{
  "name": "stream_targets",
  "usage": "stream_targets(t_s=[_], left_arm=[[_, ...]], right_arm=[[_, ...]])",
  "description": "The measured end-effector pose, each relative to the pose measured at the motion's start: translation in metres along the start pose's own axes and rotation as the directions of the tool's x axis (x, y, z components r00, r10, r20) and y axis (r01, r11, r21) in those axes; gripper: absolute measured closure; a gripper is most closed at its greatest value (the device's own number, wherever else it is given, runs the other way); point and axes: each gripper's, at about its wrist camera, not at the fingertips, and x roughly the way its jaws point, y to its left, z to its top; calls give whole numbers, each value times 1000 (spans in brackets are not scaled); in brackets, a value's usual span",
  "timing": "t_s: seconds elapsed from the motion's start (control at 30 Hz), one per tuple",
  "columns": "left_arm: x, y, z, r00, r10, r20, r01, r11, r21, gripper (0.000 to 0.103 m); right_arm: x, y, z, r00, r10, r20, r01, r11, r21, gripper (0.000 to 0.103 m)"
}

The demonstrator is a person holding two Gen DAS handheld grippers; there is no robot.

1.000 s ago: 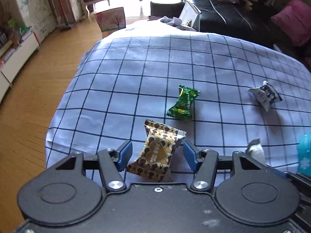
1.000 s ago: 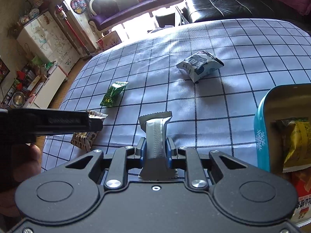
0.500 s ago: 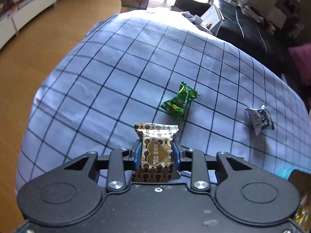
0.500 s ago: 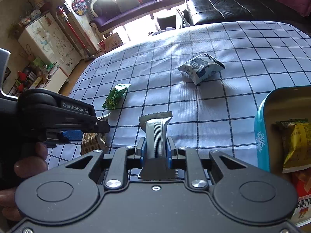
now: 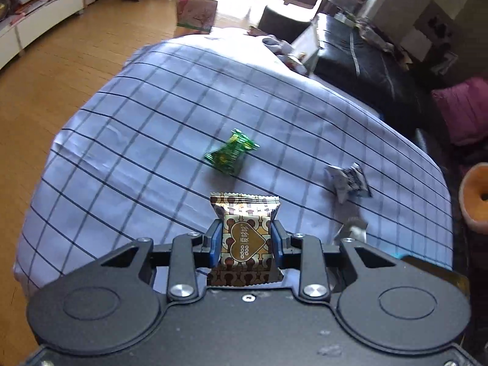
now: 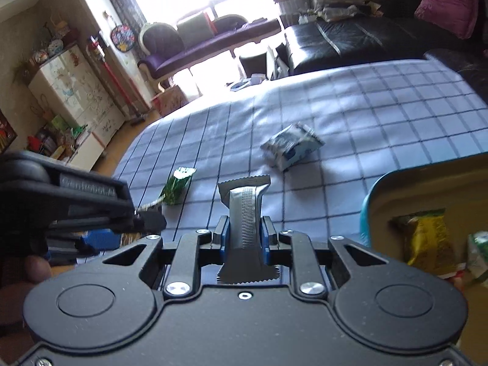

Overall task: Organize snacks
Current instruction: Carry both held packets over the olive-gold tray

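Note:
My left gripper (image 5: 245,236) is shut on a brown and gold snack packet (image 5: 245,238) and holds it above the checked cloth. My right gripper (image 6: 244,235) is shut on a grey foil snack bar (image 6: 244,213), held upright above the cloth. A green packet (image 5: 230,155) (image 6: 177,185) and a white and blue packet (image 5: 347,180) (image 6: 291,150) lie on the cloth ahead. A teal tin (image 6: 370,195) at the right holds a yellow packet (image 6: 425,241) and others. The left gripper body (image 6: 88,204) shows at the left of the right wrist view.
The table's checked blue cloth (image 5: 152,128) drops off to a wooden floor (image 5: 45,76) at the left. A black sofa (image 6: 350,39) and a pink cushion (image 5: 463,109) stand beyond the far edge. An orange-rimmed object (image 5: 475,195) is at the right.
My left gripper has shut on the brown and gold packet and lifted it off the cloth, swinging rightward. My right gripper has risen a little, still holding the grey bar.

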Motion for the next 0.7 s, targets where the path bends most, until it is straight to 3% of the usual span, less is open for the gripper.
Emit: stream_targets(t_s=[0.27,0.53,0.7], left_arm=[[-3,-40,-21,997,-67,-22,69,989,128,72],[-12,-80,-42,987,-161,-27,163,960,228,72],[-13,-107,-56,976,-214,-43,217,933,286,72]], right_arm=[[-37,-40,18,981,-113,156,101,991,83,74],[-74,-94,23,907,-326,268,270,936,225,74],[-94,-121,16,881,-392,265,306,899,314,74]])
